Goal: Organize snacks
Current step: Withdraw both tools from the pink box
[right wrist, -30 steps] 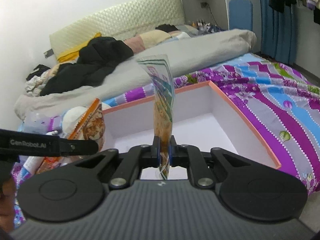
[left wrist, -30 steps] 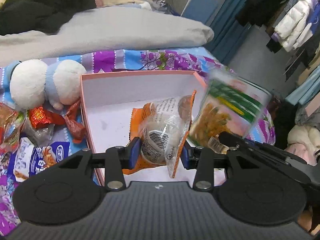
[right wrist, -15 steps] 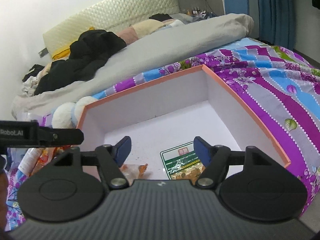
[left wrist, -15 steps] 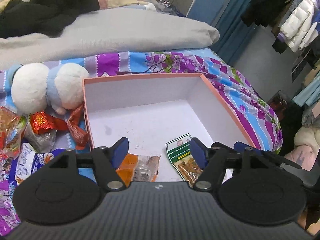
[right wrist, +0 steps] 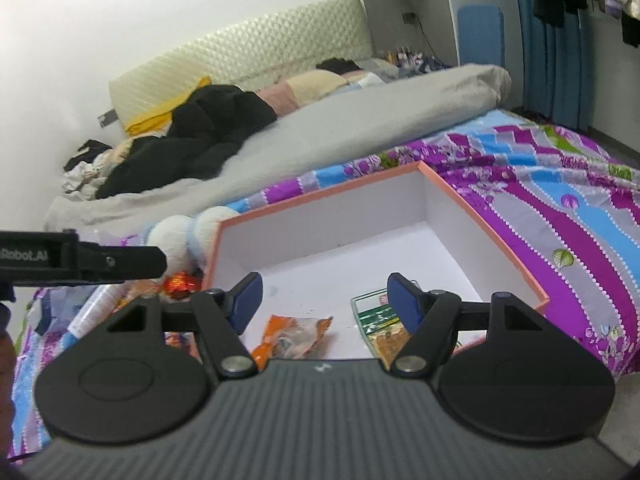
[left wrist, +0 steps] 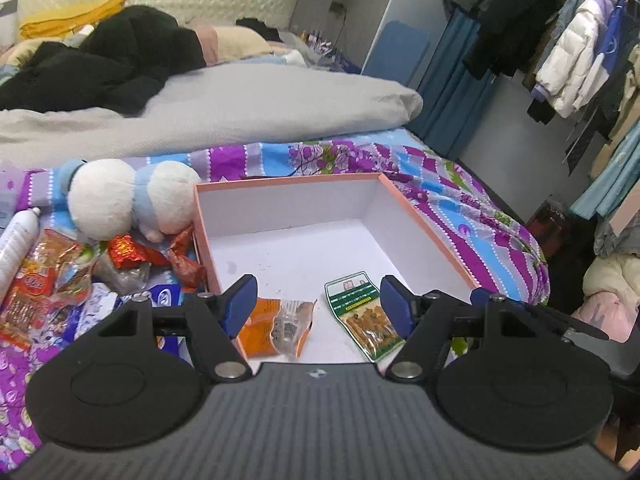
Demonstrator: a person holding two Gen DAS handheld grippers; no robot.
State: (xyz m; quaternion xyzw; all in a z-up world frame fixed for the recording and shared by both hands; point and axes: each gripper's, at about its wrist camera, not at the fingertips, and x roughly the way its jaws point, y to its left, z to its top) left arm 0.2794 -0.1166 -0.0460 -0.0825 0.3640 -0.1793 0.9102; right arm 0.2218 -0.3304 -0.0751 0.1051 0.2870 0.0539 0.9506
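Note:
A pink-rimmed white box (left wrist: pixel 420 220) (right wrist: pixel 500 240) lies on the bed. On its floor near the front are an orange snack packet (left wrist: pixel 276 330) (right wrist: pixel 296 336) and a green-labelled snack packet (left wrist: pixel 364 314) (right wrist: pixel 376 320). My left gripper (left wrist: pixel 318 304) hangs open above the box's near edge, nothing between its blue pads. My right gripper (right wrist: pixel 324 300) is also open and empty over the same end. A pile of loose snacks (left wrist: pixel 60 280) lies left of the box, with red foil candies (left wrist: pixel 132 252) (right wrist: pixel 180 282).
A white and blue plush toy (left wrist: pixel 132 196) (right wrist: pixel 188 232) sits against the box's far left corner. A white bottle (left wrist: pixel 16 240) lies at the left edge. A grey quilt (left wrist: pixel 240 108) and dark clothes cover the bed behind. Hanging clothes (left wrist: pixel 568 60) fill the right side.
Both grippers have opened and let go of their packets, which now lie flat in the box. Both have pulled back and up from the box.

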